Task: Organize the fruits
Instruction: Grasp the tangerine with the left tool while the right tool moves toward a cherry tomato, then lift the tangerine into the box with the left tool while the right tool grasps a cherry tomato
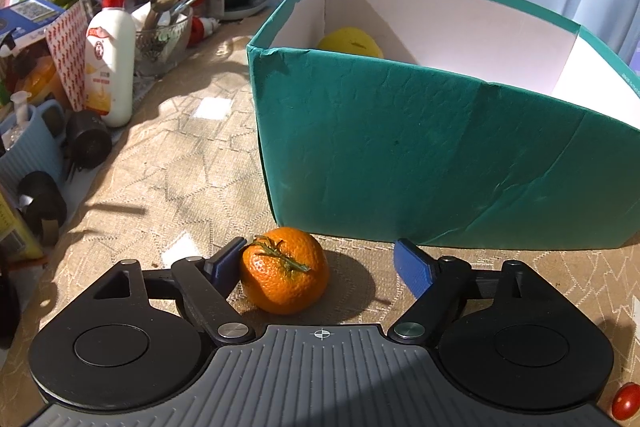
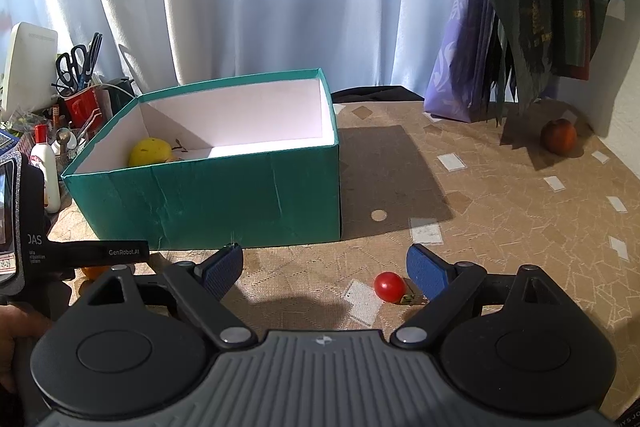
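Tangerine (image 1: 285,270), stem up, sitting on the patterned tablecloth (image 1: 192,163) just in front of the teal box (image 1: 400,155), between the blue pads of the left gripper (image 1: 320,263). Jaws standing wide and gripping nothing: left pad (image 1: 226,261) touching or nearly touching the fruit's side, right pad well apart from it. Probably best to shift the left gripper slightly toward its own left before closing, so the fruit sits centred and both pads meet it together instead of one shoving it sideways into a roll. Worth closing gently, on the widest part of the fruit, low enough to clear the stem, then lifting straight up before crossing the near wall of the box. Yellow fruit (image 1: 352,42) already lying inside at the far left corner, so plenty of bare floor beside it for a soft set-down. Right gripper (image 2: 325,273) likewise open and empty, hovering with a cherry tomato (image 2: 389,287) just inside its right pad. Same centring advice there, with a lighter squeeze for so small and soft a thing. A reddish round fruit (image 2: 559,135) waiting far off near the hanging bags (image 2: 520,7).
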The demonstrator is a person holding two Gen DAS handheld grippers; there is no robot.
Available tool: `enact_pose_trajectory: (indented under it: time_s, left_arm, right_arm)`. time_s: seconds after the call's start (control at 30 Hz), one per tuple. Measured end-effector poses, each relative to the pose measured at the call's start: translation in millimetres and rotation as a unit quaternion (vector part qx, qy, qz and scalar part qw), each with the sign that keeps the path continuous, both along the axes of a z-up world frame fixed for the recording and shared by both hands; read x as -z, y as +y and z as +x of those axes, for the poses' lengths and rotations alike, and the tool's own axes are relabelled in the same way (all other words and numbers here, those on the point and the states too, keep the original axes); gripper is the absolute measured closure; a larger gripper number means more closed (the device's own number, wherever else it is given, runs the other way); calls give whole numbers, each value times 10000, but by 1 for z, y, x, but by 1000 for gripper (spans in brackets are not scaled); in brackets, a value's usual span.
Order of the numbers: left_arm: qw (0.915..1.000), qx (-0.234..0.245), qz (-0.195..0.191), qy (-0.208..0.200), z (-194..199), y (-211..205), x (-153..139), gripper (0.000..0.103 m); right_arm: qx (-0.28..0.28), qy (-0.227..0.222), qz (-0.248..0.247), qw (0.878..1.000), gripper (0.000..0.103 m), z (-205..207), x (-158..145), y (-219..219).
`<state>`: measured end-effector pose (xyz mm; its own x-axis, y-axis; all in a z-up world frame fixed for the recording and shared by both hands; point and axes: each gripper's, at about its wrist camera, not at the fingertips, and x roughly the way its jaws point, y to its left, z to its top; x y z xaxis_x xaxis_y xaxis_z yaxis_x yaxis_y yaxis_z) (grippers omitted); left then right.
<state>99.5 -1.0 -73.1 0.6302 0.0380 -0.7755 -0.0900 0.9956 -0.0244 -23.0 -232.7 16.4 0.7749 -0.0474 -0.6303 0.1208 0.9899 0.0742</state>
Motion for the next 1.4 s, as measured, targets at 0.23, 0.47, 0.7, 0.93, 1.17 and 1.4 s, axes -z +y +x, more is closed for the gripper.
enact_pose_trajectory:
  time_s: [0.23, 0.47, 0.7, 0.93, 1.17, 1.4]
  left_arm:
    - [10000, 44, 9, -27, 0, 1, 1, 21]
    - [9999, -16, 131, -75, -2, 1, 1, 32]
    - [9999, 23, 112, -37, -1, 1, -2, 57]
    - [9999, 59, -90, 85, -4, 2, -8, 58]
    - [9992, 273, -265, -143, -23, -3, -39, 58]
    - [9978, 427, -400, -323, -34, -6, -66, 57]
  right_arm:
    - [-20, 36, 8, 10000, 14, 0, 2, 2]
    - [10, 79, 53, 10000, 14, 0, 4, 1]
    - [29, 152, 70, 9999, 14, 1, 7, -1]
    - [-52, 315, 38, 9995, 17, -1, 13, -3]
    - [-187, 713, 0, 9973, 47, -3, 30, -6]
    - [-815, 822, -57, 9933, 53, -16, 36, 6]
